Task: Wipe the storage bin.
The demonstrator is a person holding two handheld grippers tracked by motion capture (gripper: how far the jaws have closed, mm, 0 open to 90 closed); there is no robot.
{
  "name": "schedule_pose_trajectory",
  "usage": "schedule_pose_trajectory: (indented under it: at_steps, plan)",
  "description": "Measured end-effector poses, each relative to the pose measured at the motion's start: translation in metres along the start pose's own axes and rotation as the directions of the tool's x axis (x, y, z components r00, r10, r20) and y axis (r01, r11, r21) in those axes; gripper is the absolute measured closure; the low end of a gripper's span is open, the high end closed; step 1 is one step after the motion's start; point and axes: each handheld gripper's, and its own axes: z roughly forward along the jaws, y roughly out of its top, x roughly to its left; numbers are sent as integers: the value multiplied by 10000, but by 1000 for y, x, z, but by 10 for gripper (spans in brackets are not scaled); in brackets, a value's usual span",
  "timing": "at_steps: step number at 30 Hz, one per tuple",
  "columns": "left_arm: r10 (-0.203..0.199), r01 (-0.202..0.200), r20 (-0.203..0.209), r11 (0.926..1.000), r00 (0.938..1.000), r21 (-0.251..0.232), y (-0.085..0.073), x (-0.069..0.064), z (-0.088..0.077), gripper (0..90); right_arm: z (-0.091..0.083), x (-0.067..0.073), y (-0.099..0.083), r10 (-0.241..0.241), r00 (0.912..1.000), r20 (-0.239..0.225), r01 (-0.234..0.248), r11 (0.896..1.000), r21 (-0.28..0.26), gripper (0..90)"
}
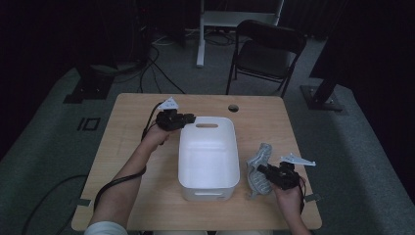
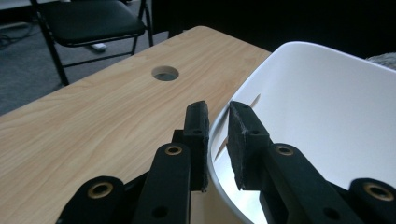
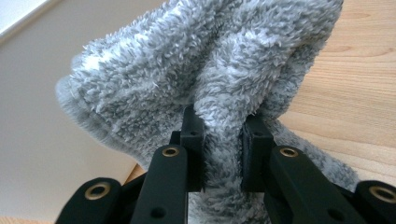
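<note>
Right gripper [image 3: 223,140] is clamped on the fluffy grey striped towel [image 3: 205,70], jaws pinching a thick fold, cloth bunched up off the light wooden table [image 1: 137,112] near its right edge, just beside the white plastic tub [image 1: 208,152]. Soft stuff, light, floppy; I reckon it'll droop and drag wherever it isn't held, so a mid-fold pinch like this suits it, no fear of breaking it. Left gripper [image 2: 217,140] sits at the tub's far-left corner w/ jaws narrow astride the thin rim, one inside, one outside; can't tell if the pads bite. Tub's stiff, smooth, prob. slippery. Count: 1 towel, 1 tub, 2 grippers, 1 black folding chair [image 1: 266,54] beyond the table.
</note>
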Motion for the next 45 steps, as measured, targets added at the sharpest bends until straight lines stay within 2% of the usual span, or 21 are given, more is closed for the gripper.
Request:
schedule_pose_trajectory:
  at_steps: [9,12,15,18,20,23,28,31,36,40,42,45]
  plan:
    - [171,-162,-606,9997,9980,155,-6,-6,-16,815,-2,0,1,-16,10000,1,16,10000,-86,754]
    - [89,-76,-895,9999,9960,139,-10,-8,-22,826,-2,-1,1,35,10000,3,-35,10000,-85,755]
    - [-67,71,-954,10000,9954,33,-13,-9,-26,825,-2,0,2,-1,10000,7,1,10000,-91,754]
    - [-57,51,-812,10000,9967,-73,-14,-7,-27,799,-2,1,2,12,10000,-17,-12,9999,-118,754]
    - [-218,214,-510,9997,9985,-82,-12,-6,-27,762,-2,1,2,-36,10000,-23,36,9999,-107,755]
    - [-203,207,-555,9998,9983,75,-12,-4,-23,758,-2,1,1,-23,10000,-17,23,10000,-89,754]
    - [-254,249,-491,9996,9985,-94,-13,-3,-21,798,0,0,0,-26,10000,3,26,10000,-49,755]
    - [-157,147,-715,9998,9973,-149,-14,-6,-21,810,0,-1,0,-1,10000,20,1,10000,-34,754]
    - [-221,194,-1101,9995,9937,-258,-19,-9,-28,824,-2,-1,1,4,10000,46,-4,10000,-73,754]
    - [-504,449,-1605,9983,9857,-374,-24,-13,-36,837,-4,-2,1,11,10000,78,-10,9999,-133,755]
    - [-521,468,-1675,9983,9845,-353,-25,-14,-39,838,-4,-2,2,52,10000,83,-51,9998,-167,755]
    - [-485,441,-1596,9986,9860,-307,-24,-12,-40,833,-5,-2,2,39,9999,96,-37,9998,-182,755]
